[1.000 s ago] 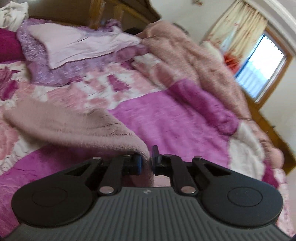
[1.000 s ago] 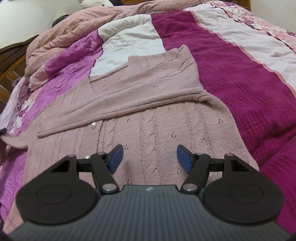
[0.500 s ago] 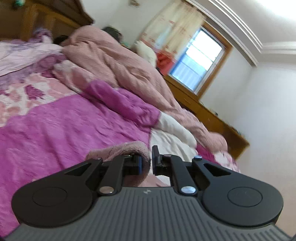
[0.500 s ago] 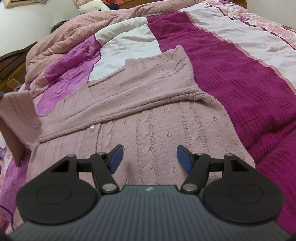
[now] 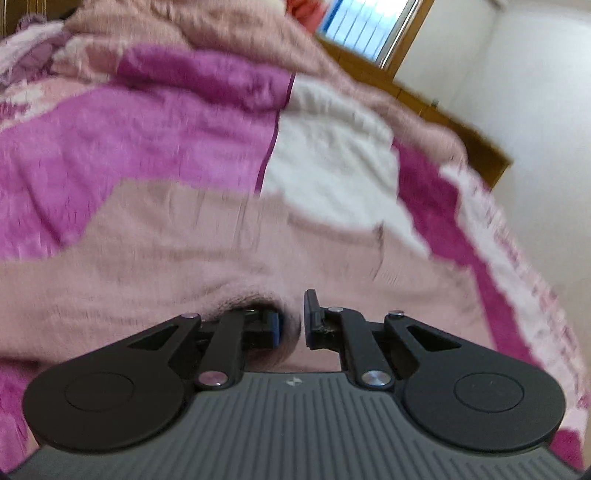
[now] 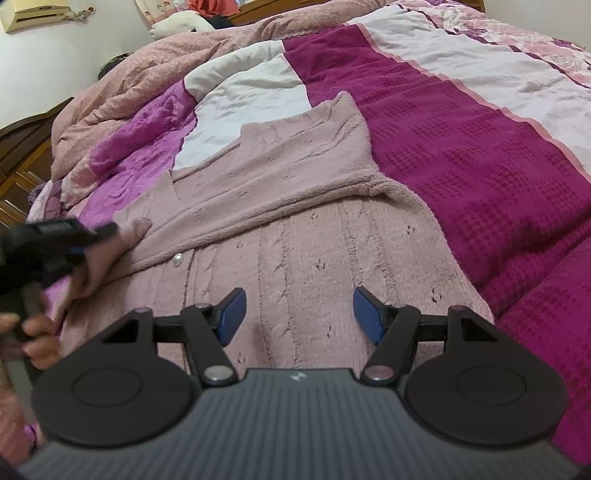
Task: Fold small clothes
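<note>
A dusty-pink knit cardigan (image 6: 295, 236) lies flat on the bed, one sleeve folded across its chest. My left gripper (image 5: 291, 321) is shut on the cuff of the other sleeve (image 5: 255, 306) and holds it over the cardigan's body (image 5: 166, 236). It shows in the right wrist view (image 6: 79, 236) at the left, blurred, with the sleeve end (image 6: 133, 229) in it. My right gripper (image 6: 299, 314) is open and empty, just above the cardigan's lower body.
The bed has a magenta, white and pink patchwork cover (image 6: 461, 147). A rumpled pink duvet (image 6: 155, 81) is heaped at the far side. A wooden bed frame (image 5: 443, 118) and a window (image 5: 369, 26) lie beyond.
My left gripper has swung the sleeve from the bed's left side across onto the cardigan and tilted down toward it. My right gripper has stayed in place, open.
</note>
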Motion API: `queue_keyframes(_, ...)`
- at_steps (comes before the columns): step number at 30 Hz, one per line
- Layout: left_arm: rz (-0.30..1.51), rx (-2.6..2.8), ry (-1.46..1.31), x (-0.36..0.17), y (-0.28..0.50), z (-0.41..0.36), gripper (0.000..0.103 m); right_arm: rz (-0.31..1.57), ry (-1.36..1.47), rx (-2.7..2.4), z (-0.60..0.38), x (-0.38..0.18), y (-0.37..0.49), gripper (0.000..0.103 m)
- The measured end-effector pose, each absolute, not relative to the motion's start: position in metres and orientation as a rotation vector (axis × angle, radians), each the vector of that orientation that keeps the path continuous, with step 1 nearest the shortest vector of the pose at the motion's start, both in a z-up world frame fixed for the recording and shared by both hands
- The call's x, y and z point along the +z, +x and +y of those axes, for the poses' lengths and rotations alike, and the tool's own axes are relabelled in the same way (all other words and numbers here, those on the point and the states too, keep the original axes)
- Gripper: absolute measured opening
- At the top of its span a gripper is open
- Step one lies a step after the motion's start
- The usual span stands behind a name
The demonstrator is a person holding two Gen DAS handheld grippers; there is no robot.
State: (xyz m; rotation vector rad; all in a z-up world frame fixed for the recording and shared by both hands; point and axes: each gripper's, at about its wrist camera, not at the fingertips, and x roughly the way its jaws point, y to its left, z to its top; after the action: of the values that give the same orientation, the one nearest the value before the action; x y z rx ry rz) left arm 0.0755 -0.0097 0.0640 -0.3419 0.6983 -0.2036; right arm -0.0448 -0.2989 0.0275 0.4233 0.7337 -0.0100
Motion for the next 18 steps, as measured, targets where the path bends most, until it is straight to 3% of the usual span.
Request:
queue_keyframes(4,0.801,-0.185,-0.373,0.044,0.079,-0.003,0.016,0.736,0.431,-0.002,-0.300,0.027,-0.044,0.066)
queue_keyframes(9,0.852,-0.187,-0.378,0.058,0.064,0.010,0.052,0.741,0.422,0.012,-0.297,0.030,-0.040,0.067)
queue_keyframes(12,0.856,-0.149,-0.361,0.077,0.046,0.021,0.059,0.738,0.404,0.035,-0.290,0.035,-0.034,0.067)
queue_keyframes(18,0.895,-0.011,-0.363,0.097,0.018,0.060,0.059,0.717,0.332,0.127,-0.258,0.051,-0.019,0.067)
